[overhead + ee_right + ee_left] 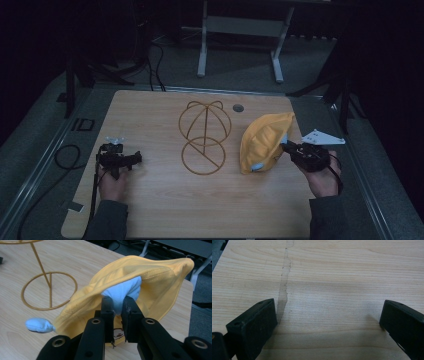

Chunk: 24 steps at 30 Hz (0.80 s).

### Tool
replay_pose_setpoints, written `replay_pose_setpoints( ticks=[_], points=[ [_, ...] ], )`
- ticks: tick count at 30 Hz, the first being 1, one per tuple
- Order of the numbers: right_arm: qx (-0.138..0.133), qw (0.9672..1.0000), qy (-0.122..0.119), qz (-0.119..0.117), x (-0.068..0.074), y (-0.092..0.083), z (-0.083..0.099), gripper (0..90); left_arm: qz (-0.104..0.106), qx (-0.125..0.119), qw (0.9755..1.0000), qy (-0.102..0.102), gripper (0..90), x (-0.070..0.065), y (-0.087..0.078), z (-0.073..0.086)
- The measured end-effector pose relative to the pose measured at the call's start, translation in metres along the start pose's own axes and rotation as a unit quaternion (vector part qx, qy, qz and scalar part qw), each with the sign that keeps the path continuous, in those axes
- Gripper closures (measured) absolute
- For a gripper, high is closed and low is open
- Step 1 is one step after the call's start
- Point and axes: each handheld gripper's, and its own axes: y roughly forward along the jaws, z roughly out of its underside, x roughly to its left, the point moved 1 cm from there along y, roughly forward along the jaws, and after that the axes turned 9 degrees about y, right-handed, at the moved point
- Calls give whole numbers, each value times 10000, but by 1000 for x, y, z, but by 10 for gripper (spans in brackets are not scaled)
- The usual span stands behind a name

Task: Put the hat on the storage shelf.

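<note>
While my right tongs point(117, 306) pinch the yellow hat point(262, 142) above the tabletop point(150, 210), the left tongs point(328, 317) rest open and empty; next I should carry the hat over the wire stand point(204, 137).

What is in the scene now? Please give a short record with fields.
held thing: yellow hat, lifted off the table
right gripper: shut on the hat's pale blue part
left gripper: open, nothing between its jaws, low over bare wood
wire stand: gold, upright at the table's middle, nothing on it
hat and stand: apart
</note>
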Motion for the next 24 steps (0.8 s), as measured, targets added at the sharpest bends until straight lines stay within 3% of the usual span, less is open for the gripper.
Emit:
replay_pose_setpoints(
  ticks=[8,13,21,24],
  points=[
    [155,9998,96,114,-14,16,-8,793,2,1,10000,1,11,0,0,0],
    [324,9992,71,210,-22,37,-18,781,4,-3,10000,0,11,0,0,0],
    [601,9979,-20,251,-25,64,-25,756,4,-2,10000,1,11,0,0,0],
    [630,9978,62,201,-26,70,-26,745,4,-2,10000,0,11,0,0,0]
  ],
)
